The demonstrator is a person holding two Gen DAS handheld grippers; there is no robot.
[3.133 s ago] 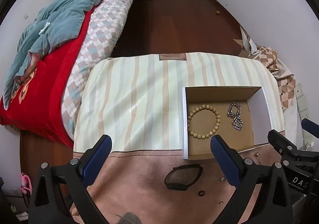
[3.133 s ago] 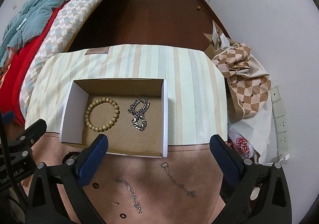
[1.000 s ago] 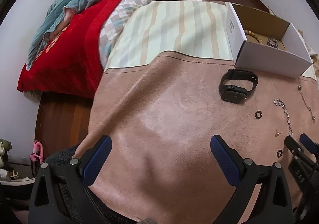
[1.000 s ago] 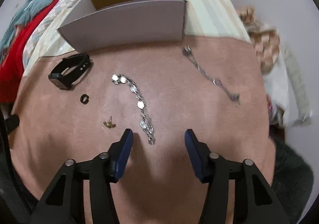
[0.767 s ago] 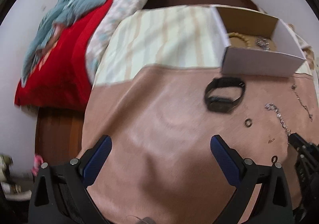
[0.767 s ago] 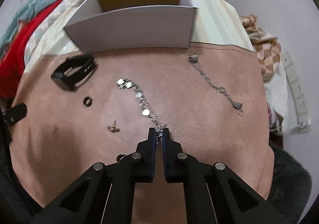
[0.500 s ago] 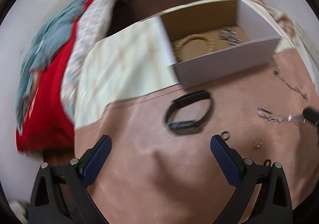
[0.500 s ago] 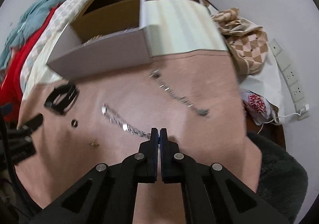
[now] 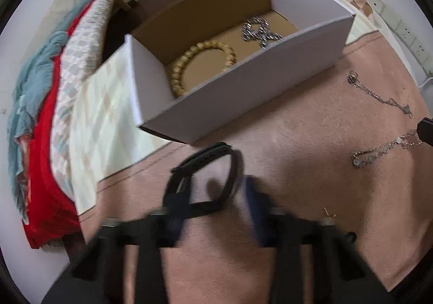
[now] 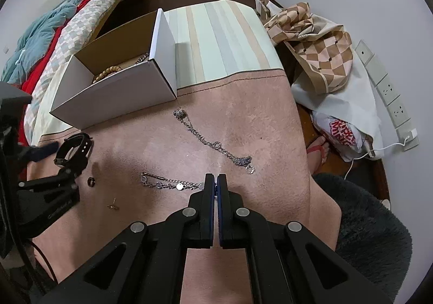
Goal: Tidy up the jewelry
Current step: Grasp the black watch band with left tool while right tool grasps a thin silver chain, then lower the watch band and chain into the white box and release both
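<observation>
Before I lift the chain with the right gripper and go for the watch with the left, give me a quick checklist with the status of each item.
1. Right gripper shut on the end of the disc chain: ok.
2. Rest of that chain lies apart from the second chain, no tangle: ok.
3. Box open with bare floor beside the bead bracelet and the heavy link chain: ok.
4. Left gripper straddles the black watch: ok, fingers open either side.
5. Left grip firm: cannot tell, view is blurred.
6. Small ring and earring away from the chain's path: ok.
</observation>
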